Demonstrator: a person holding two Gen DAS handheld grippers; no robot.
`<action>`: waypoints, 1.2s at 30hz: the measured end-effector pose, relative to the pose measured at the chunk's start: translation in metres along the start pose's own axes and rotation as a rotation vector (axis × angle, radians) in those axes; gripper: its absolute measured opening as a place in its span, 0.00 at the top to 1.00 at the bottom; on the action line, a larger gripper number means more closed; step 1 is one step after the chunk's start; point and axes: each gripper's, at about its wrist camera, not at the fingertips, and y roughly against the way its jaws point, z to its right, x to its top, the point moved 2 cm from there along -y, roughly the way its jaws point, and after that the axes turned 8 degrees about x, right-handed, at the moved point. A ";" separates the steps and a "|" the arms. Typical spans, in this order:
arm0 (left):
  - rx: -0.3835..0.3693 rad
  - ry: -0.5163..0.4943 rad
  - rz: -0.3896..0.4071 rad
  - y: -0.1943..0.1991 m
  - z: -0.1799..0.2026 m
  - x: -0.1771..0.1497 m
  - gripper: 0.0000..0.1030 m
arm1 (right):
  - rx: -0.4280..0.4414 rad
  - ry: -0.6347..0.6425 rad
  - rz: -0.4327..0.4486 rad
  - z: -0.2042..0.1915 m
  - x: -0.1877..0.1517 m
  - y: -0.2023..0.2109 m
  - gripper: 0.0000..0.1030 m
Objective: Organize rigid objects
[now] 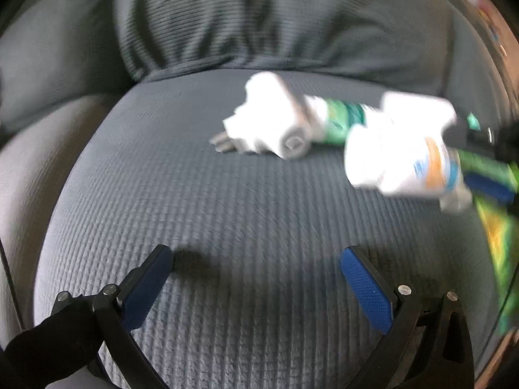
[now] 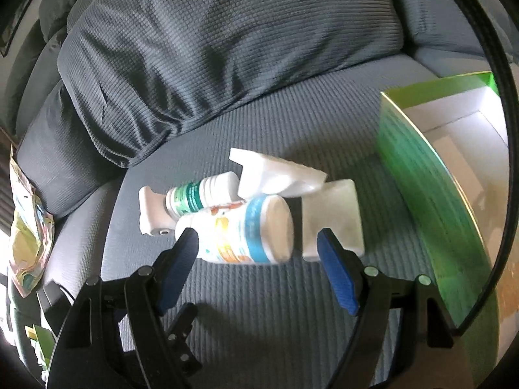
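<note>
**White items clustered on the sofa seat, both tongs open**

We saw the left tongs (image 1: 256,278) low in the left wrist frame, spread wide over bare grey sofa cushion (image 1: 201,201) and gripping nothing. Toward the upper right of that frame lay a blurred cluster: a white plug-like piece (image 1: 266,120), a green-labelled bottle (image 1: 337,120) and a white jar with an orange and blue label (image 1: 399,162).

In the right wrist frame, the right tongs (image 2: 258,246) stood partly open at lower centre, their blue pads either side of the jar (image 2: 246,230), which lay on its side. We could not see the pads pressing it. Just right of the jar sat a white rectangular block (image 2: 334,217), behind it the green-labelled bottle (image 2: 201,194) and a white angular piece (image 2: 275,175). An open green box (image 2: 418,175) with a white interior filled the right edge. A colourful packet (image 2: 26,227) sat at far left.
</note>
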 end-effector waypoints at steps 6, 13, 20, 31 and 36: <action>-0.244 0.132 0.052 0.014 -0.002 0.030 0.00 | 0.055 -0.007 0.001 0.003 0.010 -0.006 0.31; -0.348 -0.056 0.091 0.005 0.046 0.040 0.01 | 0.077 0.011 -0.006 0.007 0.018 -0.015 0.38; -0.458 -0.123 0.069 -0.011 0.068 0.045 0.03 | 0.073 0.023 -0.037 0.010 0.014 -0.027 0.41; -0.524 -0.147 0.048 -0.013 0.078 0.042 0.27 | 0.118 -0.001 -0.010 0.020 0.012 -0.024 0.45; -0.525 -0.156 0.087 0.009 0.081 0.038 0.27 | 0.110 0.045 0.049 0.016 0.011 -0.002 0.45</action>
